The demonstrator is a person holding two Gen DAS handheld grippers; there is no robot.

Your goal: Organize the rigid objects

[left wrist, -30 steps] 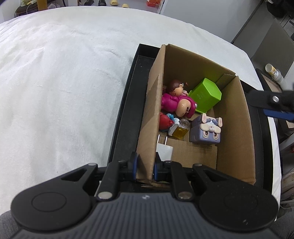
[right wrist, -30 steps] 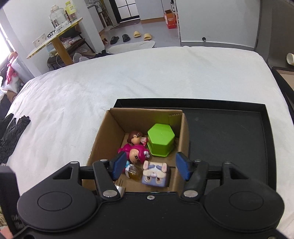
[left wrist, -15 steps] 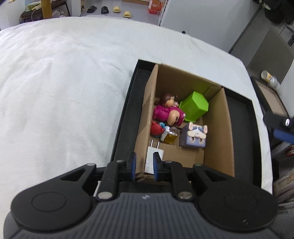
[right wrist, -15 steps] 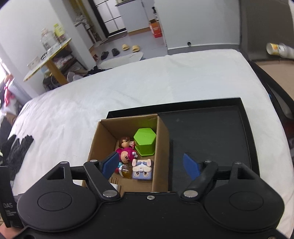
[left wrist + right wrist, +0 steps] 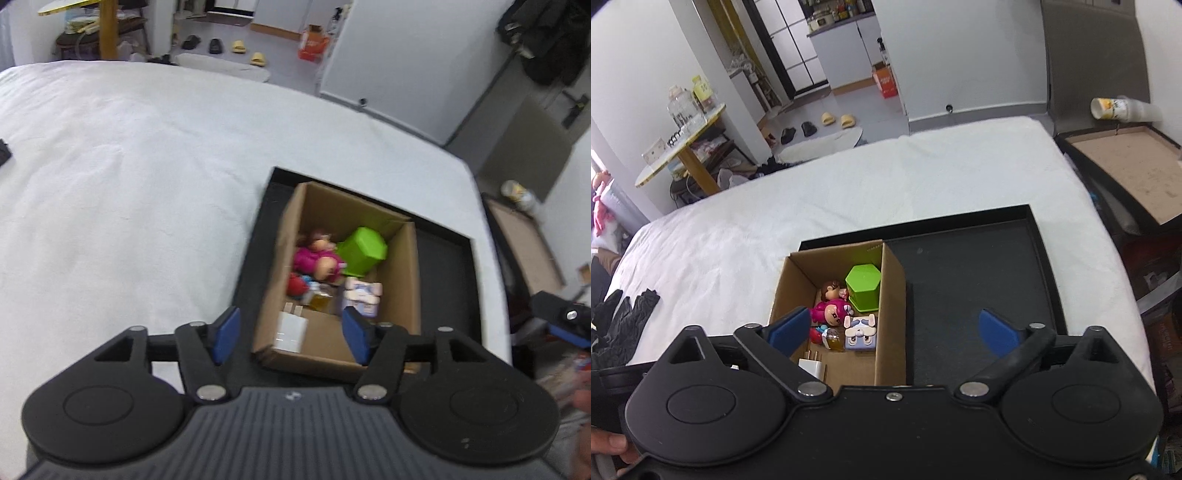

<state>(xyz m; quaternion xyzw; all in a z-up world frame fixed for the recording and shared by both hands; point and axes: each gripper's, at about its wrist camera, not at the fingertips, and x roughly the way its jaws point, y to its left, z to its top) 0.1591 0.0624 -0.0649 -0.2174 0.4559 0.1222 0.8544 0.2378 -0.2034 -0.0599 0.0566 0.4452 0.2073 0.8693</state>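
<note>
- We see a cardboard box [image 5: 890, 317] standing in the left part of a black tray [image 5: 975, 291], which lies on a white bed [image 5: 849, 192].
- Inside the box lie a green hexagonal container [image 5: 863, 287] at the far end, a pink doll [image 5: 831, 308] beside it, a bunny-faced cube [image 5: 860, 332], a small amber bottle [image 5: 833, 338] and a white charger plug [image 5: 812, 365] at the near end.
- Our left gripper [image 5: 291, 334] hangs above the box's near edge, its jaws having just been opening, nothing between them.
- Our right gripper [image 5: 892, 328] has just been opening too and stands wide, empty, over the box's right wall.
</note>
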